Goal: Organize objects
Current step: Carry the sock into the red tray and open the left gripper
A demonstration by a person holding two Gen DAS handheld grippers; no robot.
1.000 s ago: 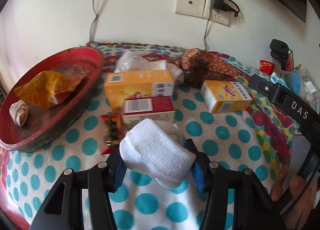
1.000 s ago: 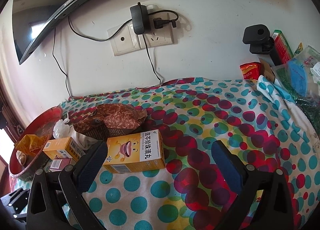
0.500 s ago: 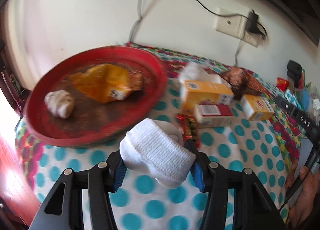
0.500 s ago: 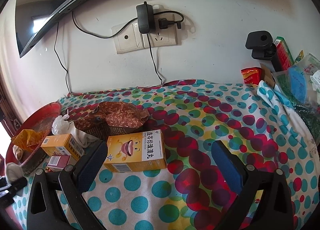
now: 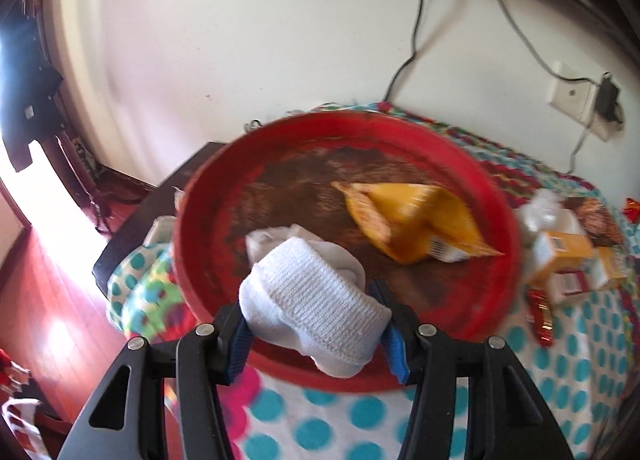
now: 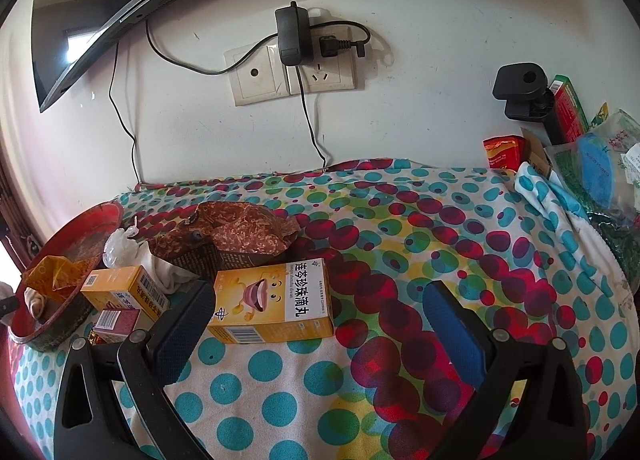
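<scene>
Over red tray [image 5: 472, 179]: left fingers [image 5: 394, 336] clamp white sock [image 5: 316, 300] (right fingers [image 6: 452, 324] apart).

"连芩珍珠滴丸" on yellow box [image 6: 272, 302]; "xiaomi" on monitor [image 6: 120, 7]

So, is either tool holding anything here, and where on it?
The left tool grips a rolled white sock across its middle. The right tool is open and holds nothing.

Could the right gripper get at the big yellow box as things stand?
Probably yes: the right gripper is open and empty, and the yellow box lies flat just ahead, partly behind its left finger.
</scene>
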